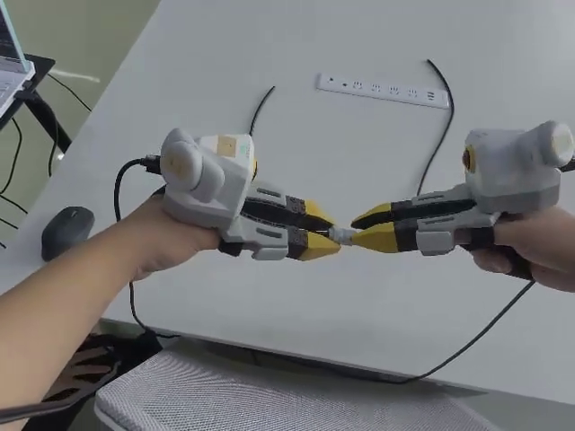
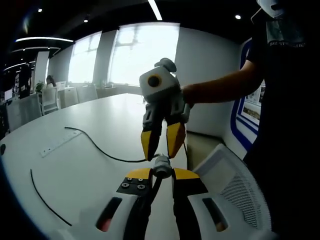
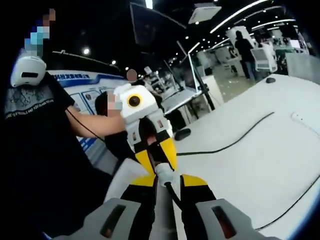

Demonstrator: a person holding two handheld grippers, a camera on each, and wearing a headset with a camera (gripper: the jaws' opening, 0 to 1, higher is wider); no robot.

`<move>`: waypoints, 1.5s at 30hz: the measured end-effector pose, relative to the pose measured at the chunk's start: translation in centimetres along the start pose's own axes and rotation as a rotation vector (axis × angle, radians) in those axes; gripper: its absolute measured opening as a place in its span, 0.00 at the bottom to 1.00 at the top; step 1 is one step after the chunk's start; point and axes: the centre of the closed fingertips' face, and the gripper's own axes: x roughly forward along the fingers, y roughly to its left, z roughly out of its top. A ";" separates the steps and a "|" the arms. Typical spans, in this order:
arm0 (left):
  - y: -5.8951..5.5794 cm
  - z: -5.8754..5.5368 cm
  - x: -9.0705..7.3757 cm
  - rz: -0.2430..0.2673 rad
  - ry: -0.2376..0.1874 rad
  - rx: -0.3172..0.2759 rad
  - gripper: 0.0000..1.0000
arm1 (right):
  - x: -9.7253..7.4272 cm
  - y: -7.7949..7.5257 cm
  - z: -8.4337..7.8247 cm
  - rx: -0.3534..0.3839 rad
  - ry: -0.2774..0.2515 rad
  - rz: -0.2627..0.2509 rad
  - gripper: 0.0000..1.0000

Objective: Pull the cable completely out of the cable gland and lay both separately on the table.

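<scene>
1. Nearest, a grey mesh chair back (image 1: 269,400) sits just below the near edge of the wide white table (image 1: 269,301).
2. Above that edge the person's left hand (image 1: 166,238) and right hand (image 1: 530,244) hold the two grippers tip to tip in the air.
3. The left gripper (image 1: 331,235) has its yellow-tipped jaws drawn narrow, closed on the small pale-grey round plastic cable gland (image 1: 345,236). The gland hangs between the two sets of tips, clear of the tabletop.
4. The right gripper (image 1: 357,231) is likewise narrow, pinched on the thin black cable (image 3: 173,194) just where it leaves the gland. The cable sits in the gland, not yet pulled out.
5. Farther left, a dark grey computer mouse (image 1: 66,231) lies near the table's left edge.
6. Farthest, a long white power strip (image 1: 382,90) lies flat on the table, well apart from the grippers.
</scene>
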 end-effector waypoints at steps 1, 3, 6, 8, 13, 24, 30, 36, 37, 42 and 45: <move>0.0 0.0 0.0 0.001 0.000 0.004 0.15 | 0.0 0.1 0.1 0.013 -0.010 0.014 0.13; 0.0 0.0 0.0 0.003 -0.001 0.003 0.15 | 0.1 0.3 -0.1 0.024 -0.007 0.029 0.12; 0.0 0.0 0.1 0.004 0.000 0.001 0.15 | 0.2 0.3 -0.1 0.033 -0.010 0.032 0.12; 0.0 0.0 0.1 -0.001 -0.001 0.000 0.15 | 0.2 0.2 -0.2 0.038 -0.006 0.039 0.12; 0.2 0.1 0.2 -0.001 -0.005 -0.001 0.15 | 0.3 0.1 -0.4 0.067 -0.005 0.071 0.13; 0.0 0.0 0.5 -0.024 0.004 -0.009 0.15 | 0.4 0.7 -0.8 -0.036 0.042 0.066 0.08; -0.1 -0.6 0.4 -0.032 0.000 -0.065 0.15 | 1.0 1.0 -1.1 -0.292 0.150 -0.020 0.06; 0.4 -0.4 -0.1 -0.022 -0.028 -0.129 0.15 | 1.3 1.0 -0.6 -0.590 0.227 -0.143 0.06; 0.4 -0.4 -0.1 -0.024 -0.027 -0.141 0.15 | 1.4 1.0 -0.9 -0.617 0.245 -0.178 0.07; 0.2 -0.9 -0.1 -0.044 -0.018 -0.184 0.15 | 1.6 1.0 -1.4 -0.865 0.286 -0.293 0.07; 0.3 -0.5 -0.3 -0.044 -0.043 -0.204 0.15 | 1.4 0.8 -1.3 -0.951 0.290 -0.357 0.07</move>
